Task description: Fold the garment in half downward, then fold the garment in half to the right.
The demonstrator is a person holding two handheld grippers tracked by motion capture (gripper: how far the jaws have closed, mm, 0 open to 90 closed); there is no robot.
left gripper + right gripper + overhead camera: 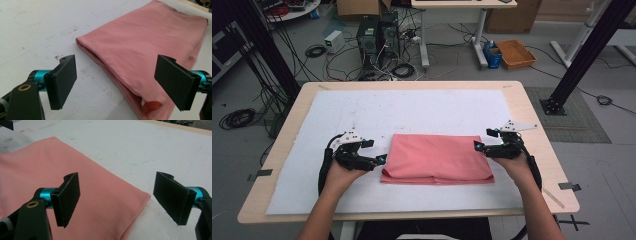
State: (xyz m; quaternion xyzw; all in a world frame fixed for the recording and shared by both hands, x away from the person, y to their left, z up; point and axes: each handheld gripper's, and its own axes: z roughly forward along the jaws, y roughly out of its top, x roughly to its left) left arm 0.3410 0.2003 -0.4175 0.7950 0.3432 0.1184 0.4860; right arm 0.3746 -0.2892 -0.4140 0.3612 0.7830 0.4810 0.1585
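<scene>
A folded pink cloth lies flat on the white mat near the table's front. My left gripper sits just off the cloth's left edge, jaws open, nothing between them. In the left gripper view the cloth shows its folded layers ahead, under the open left gripper. At the cloth's right edge my right gripper is open too. The right gripper view has a corner of the cloth below the spread right gripper, not touched by either pad.
The wooden table carries the mat, with bare mat behind the cloth. Beyond the far edge, on the floor, are computer towers, tangled cables, an orange basket and black frame posts.
</scene>
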